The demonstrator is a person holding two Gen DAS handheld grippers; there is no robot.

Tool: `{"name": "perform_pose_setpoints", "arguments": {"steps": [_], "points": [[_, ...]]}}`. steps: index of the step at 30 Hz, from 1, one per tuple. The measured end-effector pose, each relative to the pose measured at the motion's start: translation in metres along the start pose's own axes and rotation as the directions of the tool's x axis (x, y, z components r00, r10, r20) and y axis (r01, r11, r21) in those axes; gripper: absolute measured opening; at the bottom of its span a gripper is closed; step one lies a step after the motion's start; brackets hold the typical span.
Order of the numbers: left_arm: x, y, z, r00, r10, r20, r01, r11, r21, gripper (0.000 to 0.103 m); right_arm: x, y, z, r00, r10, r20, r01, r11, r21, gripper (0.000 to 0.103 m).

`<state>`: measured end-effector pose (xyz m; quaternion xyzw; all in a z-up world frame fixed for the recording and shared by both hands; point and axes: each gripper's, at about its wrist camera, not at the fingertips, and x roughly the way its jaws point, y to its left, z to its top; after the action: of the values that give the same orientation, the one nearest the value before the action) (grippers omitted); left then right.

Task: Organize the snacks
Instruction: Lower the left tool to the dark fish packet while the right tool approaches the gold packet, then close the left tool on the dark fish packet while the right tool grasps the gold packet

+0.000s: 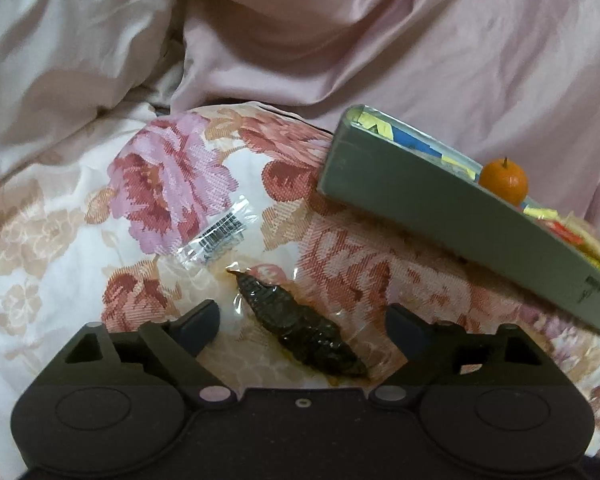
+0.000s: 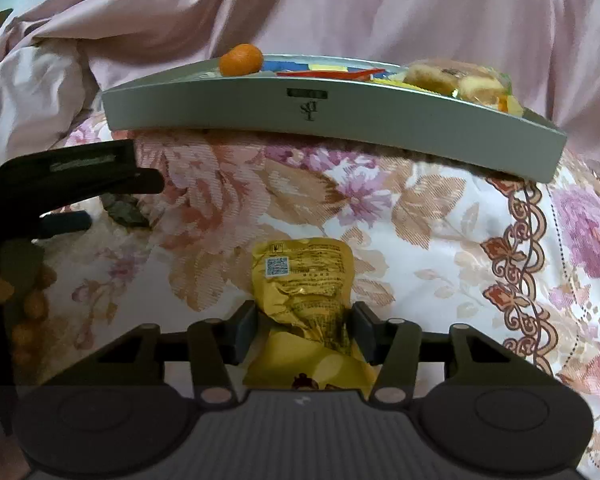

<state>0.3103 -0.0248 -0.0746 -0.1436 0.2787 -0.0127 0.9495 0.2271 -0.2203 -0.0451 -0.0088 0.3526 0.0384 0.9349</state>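
A dark brown snack point(image 1: 300, 328) in a clear wrapper with a barcode end point(image 1: 220, 236) lies on the floral bedspread. My left gripper point(image 1: 302, 322) is open, one finger on each side of it, neither touching. In the right wrist view that gripper point(image 2: 112, 196) reaches in from the left over the dark snack point(image 2: 126, 210). My right gripper point(image 2: 303, 328) has its pads pressed on a crumpled yellow snack packet point(image 2: 304, 280). A grey tray point(image 1: 420, 200) point(image 2: 300, 116) behind holds a small orange fruit point(image 1: 503, 180) point(image 2: 241, 59) and several wrapped snacks point(image 2: 452, 76).
The floral bedspread point(image 2: 440, 220) covers the surface under both grippers. A rumpled pink duvet point(image 1: 380, 40) rises behind the tray. The tray sits tilted on a fold of the bedspread, its front wall facing me. Blurred orange-brown lumps point(image 2: 24, 308) show at the left edge.
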Motion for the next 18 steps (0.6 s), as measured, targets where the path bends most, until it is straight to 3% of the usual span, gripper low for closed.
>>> {"name": "perform_pose_setpoints", "arguments": {"steps": [12,14,18], "points": [[-0.012,0.008,-0.001,1.000,-0.005,-0.014,0.004,0.999,-0.034,0.073,-0.001,0.003,0.000,1.000,0.015,0.003,-0.015,1.000,-0.017,0.057],[-0.014,0.009,0.000,1.000,-0.008,-0.026,0.006,0.999,-0.046,0.073,-0.001,0.003,0.000,1.000,0.019,0.002,-0.019,1.000,-0.017,0.057],[-0.008,0.007,0.004,0.999,-0.013,-0.040,0.011,0.999,-0.045,0.086,-0.004,0.001,0.000,1.000,0.026,0.002,-0.026,1.000,-0.014,0.057]]}}
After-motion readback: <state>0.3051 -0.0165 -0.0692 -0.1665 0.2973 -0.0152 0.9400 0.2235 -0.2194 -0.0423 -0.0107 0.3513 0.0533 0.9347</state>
